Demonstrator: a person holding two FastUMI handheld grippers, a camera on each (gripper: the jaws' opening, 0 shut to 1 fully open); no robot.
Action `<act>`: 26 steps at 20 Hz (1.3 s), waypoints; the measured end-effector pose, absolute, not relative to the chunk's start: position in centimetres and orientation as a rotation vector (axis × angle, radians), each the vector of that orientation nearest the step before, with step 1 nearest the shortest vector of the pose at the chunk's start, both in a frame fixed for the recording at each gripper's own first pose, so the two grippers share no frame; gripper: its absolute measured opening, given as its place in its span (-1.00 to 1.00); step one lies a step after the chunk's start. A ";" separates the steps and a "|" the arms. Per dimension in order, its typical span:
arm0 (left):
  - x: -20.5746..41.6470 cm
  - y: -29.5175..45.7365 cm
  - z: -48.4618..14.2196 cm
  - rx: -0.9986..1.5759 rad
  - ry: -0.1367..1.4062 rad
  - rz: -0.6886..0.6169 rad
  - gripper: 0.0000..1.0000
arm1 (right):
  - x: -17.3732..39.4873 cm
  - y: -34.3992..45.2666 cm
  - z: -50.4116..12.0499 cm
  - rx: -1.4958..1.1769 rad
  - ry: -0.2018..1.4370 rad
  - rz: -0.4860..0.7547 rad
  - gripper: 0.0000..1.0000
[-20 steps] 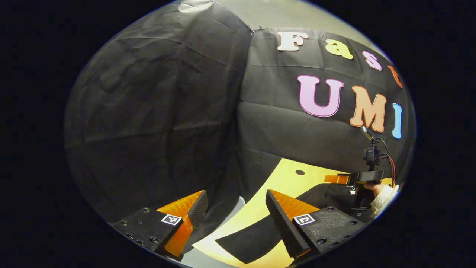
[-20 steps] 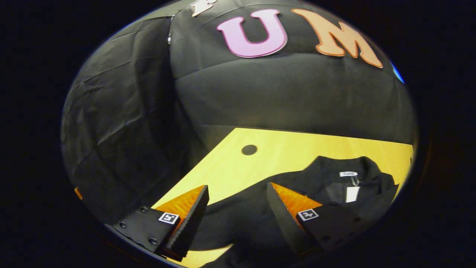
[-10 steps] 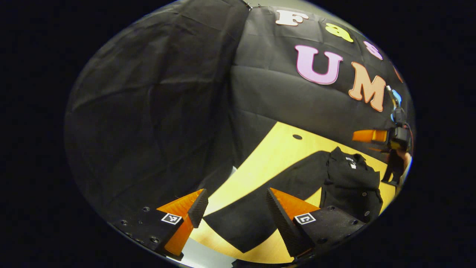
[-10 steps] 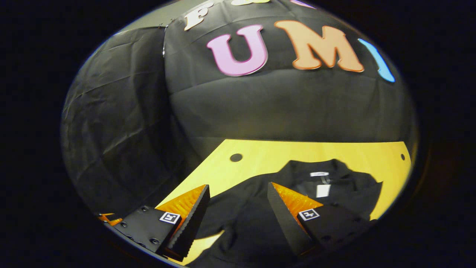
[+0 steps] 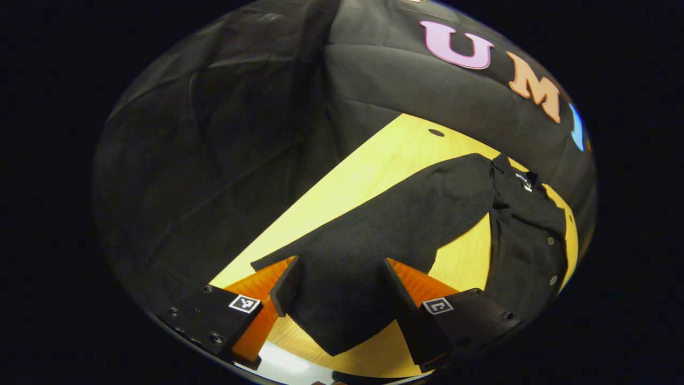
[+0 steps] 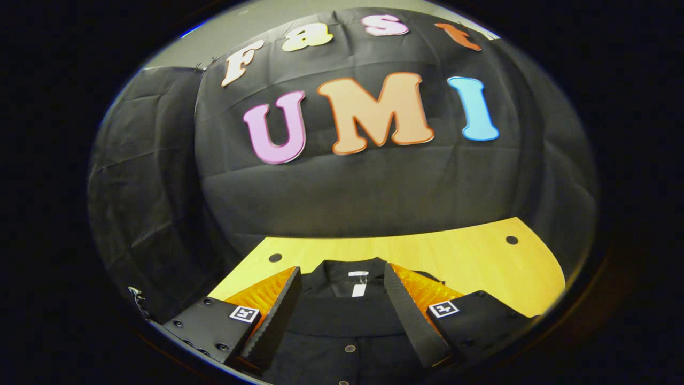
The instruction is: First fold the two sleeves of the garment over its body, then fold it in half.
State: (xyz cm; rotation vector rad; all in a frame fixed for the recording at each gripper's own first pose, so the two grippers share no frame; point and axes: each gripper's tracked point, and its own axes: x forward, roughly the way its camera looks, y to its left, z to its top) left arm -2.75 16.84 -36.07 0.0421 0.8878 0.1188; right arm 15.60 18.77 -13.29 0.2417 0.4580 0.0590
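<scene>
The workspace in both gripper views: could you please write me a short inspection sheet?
Surface: yellow wooden table with small dark holes.
Job's things: black buttoned garment lies flat, one sleeve spread out sideways, not yet folded; collar faces the back wall.
Clutter: nothing seen.
Grippers: left gripper open above the sleeve's end; right gripper open above the collar.
Cables: nothing seen.
Surroundings: black cloth wall.

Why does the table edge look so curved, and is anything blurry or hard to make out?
Left gripper view: the fisheye lens bends the table; the black garment hides its folds, and glare brightens the near edge. Right gripper view: the table bows too, and the shirt between the open tongs looks sharp.
</scene>
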 end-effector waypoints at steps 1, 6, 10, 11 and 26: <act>-3.0 16.7 -36.3 0.066 0.886 0.116 0.86 | 15.2 17.8 -12.7 0.257 0.444 0.040 0.97; -2.1 16.8 -35.8 0.061 0.839 0.148 0.48 | 13.4 13.9 -12.9 0.267 0.453 -0.035 0.90; -1.6 17.6 -35.8 -0.010 0.856 0.207 -0.71 | 12.1 12.3 -13.6 0.270 0.471 -0.064 0.98; -1.3 17.7 -35.6 -0.014 0.857 0.219 -0.92 | 11.9 11.6 -13.5 0.265 0.470 -0.077 0.98; 18.7 -10.9 -23.5 0.013 0.499 -0.202 -1.00 | 2.3 -7.5 -14.0 0.266 0.470 -0.375 0.98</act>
